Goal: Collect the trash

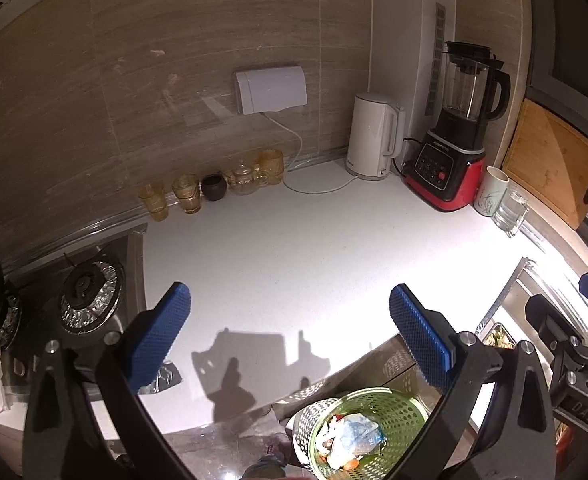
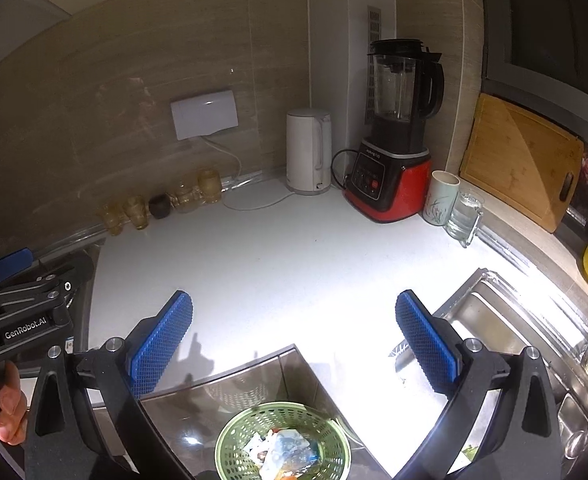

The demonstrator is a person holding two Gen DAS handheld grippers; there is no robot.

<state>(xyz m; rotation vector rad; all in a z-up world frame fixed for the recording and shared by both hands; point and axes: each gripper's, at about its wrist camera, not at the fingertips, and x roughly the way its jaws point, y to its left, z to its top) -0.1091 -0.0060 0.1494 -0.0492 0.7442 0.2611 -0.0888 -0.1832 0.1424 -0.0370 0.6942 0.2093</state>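
Note:
A green mesh trash basket [image 1: 398, 408] stands on the floor below the counter edge, holding crumpled paper and plastic scraps [image 1: 354, 436]. The right wrist view shows the same basket [image 2: 233, 440] and its scraps [image 2: 289, 452]. My left gripper [image 1: 289, 320] is open above the white counter [image 1: 294, 248], nothing between its blue pads. My right gripper [image 2: 294, 320] is open too, also over the counter [image 2: 273, 260] with empty jaws. In the left wrist view the right gripper's body [image 1: 566, 352] shows at the right edge. No loose trash shows on the counter.
Along the wall stand amber glasses [image 1: 185, 194], a white kettle [image 1: 372, 138], a red-black blender [image 1: 454, 140], a cup [image 1: 490, 192] and a glass mug [image 1: 510, 210]. A gas stove [image 1: 85, 296] lies left, a steel sink [image 2: 506, 328] right. A cutting board [image 2: 522, 160] leans behind.

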